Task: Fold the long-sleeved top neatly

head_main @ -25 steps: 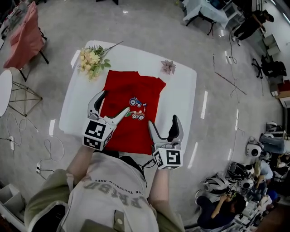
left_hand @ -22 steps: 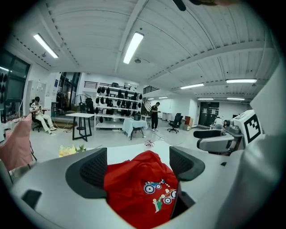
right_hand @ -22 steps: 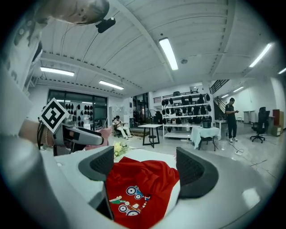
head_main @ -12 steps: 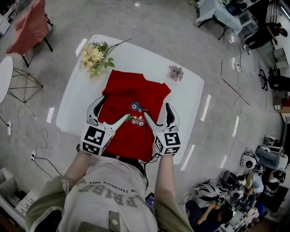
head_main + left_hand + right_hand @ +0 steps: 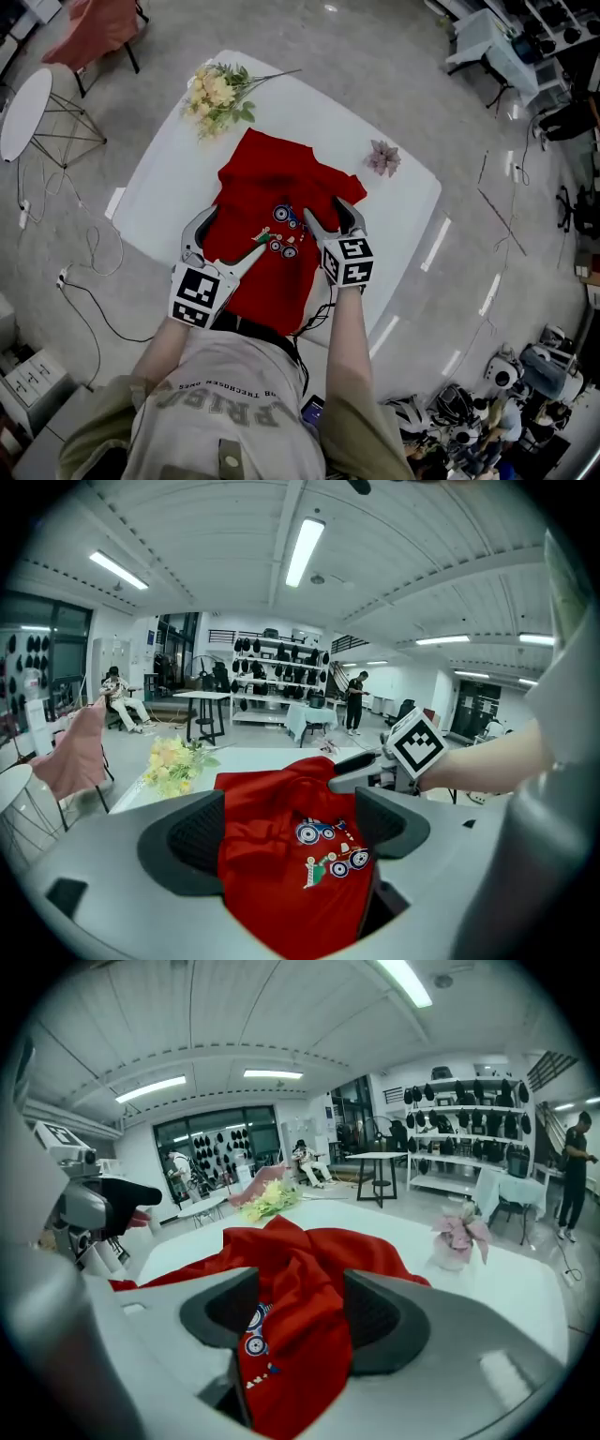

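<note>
My left gripper has its jaws released, spread wide with nothing pinched between them. Beyond its left-hand jaw and off to that side, a bouquet of pale yellow flowers lies on the white table, near the far left corner of the garment.

The red top lies on the table straight ahead of those jaws. Its near part runs in under the gap between them and hangs over the table edge towards me. Its printed tractor design sits between the two jaws, nearer the right-hand one. The far part of the cloth is rumpled rather than flat.

Further right, my right gripper is down at the right side of the top, just past the left gripper's right-hand jaw. Its jaws are closing. A raised ridge of red fabric stands between them and runs away towards the collar. The ridge lies close against the right-hand pad, while a gap shows beside the left-hand pad, where a bit of the print peeks through. I cannot see the pads pressing the cloth, so I read the grip as not made.

Beyond the right gripper's right-hand jaw and out to that side, a small pink flower stands on bare table, apart from the top.
</note>
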